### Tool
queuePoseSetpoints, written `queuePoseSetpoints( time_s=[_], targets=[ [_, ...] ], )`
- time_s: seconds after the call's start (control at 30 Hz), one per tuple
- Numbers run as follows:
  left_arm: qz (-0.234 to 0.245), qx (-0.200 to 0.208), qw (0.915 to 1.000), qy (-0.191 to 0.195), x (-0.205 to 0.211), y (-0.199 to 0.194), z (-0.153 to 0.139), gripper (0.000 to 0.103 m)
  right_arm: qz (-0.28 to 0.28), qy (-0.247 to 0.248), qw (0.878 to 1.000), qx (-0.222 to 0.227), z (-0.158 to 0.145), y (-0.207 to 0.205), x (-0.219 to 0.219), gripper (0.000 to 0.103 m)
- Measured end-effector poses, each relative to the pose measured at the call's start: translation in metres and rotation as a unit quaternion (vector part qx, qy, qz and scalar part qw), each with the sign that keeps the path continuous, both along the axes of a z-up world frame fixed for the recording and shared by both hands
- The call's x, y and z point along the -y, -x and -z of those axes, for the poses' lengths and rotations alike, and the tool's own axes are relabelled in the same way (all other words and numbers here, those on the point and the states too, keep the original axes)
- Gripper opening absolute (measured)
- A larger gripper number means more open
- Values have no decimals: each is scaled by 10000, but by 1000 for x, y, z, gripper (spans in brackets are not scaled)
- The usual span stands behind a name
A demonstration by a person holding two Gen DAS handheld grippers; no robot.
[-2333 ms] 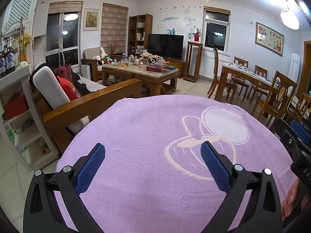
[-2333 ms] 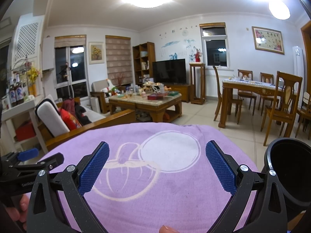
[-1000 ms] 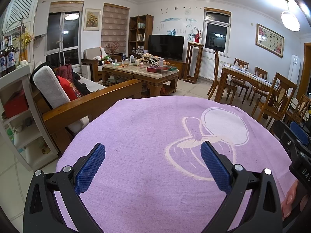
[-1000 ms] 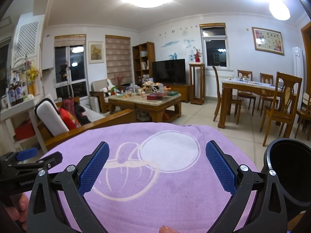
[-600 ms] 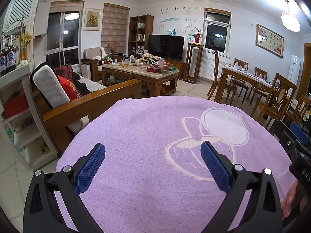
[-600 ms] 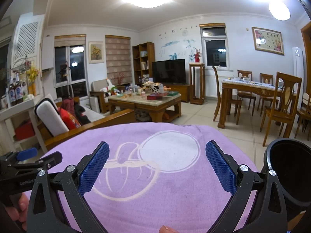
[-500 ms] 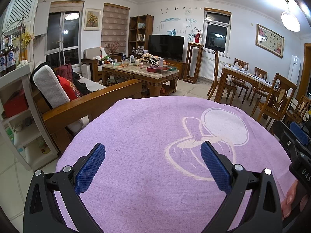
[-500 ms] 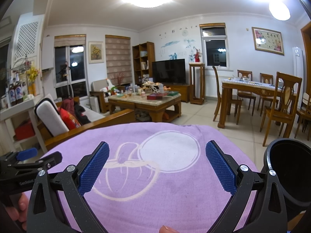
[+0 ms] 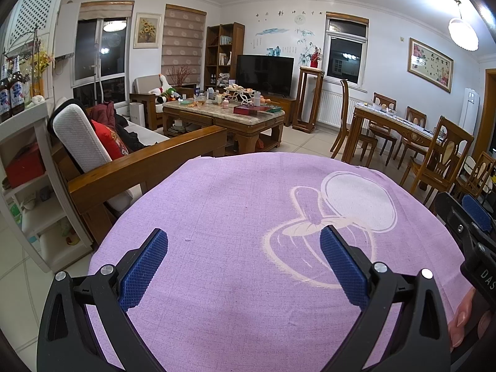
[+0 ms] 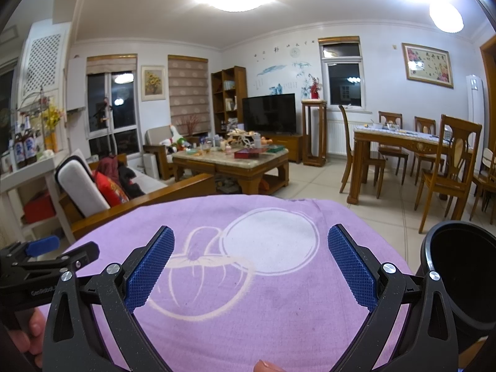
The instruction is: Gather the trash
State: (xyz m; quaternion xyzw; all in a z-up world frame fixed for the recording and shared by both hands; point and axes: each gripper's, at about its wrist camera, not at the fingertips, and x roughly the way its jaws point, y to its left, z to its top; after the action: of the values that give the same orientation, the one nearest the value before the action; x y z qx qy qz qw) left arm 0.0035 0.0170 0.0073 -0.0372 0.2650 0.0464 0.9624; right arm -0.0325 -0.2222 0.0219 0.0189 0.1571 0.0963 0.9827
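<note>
Both grippers hang over a purple cloth (image 9: 235, 217) with a pale bow picture. The left gripper (image 9: 243, 265) has its blue fingers wide apart, holding nothing. The right gripper (image 10: 251, 266) is the same. A black bin (image 10: 462, 276), maybe for trash, stands just right of the cloth.

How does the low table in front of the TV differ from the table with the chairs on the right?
The coffee table is low and squat; the dining table stands taller on slimmer legs. The coffee table has a pale stone-like top crowded with small items and a red box; the dining table carries fewer things, mostly bowls at its far end. Wooden chairs ring the dining table, while a sofa flanks the coffee table. Both have warm brown wooden frames.
</note>
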Motion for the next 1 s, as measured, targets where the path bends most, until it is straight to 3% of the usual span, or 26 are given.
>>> queuePoseSetpoints(
  time_s=[1.0],
  targets=[
    [12, -18, 10000, 24, 0, 0, 0, 98, -6, 1, 10000, -6, -4, 0, 4, 98]
  ],
)
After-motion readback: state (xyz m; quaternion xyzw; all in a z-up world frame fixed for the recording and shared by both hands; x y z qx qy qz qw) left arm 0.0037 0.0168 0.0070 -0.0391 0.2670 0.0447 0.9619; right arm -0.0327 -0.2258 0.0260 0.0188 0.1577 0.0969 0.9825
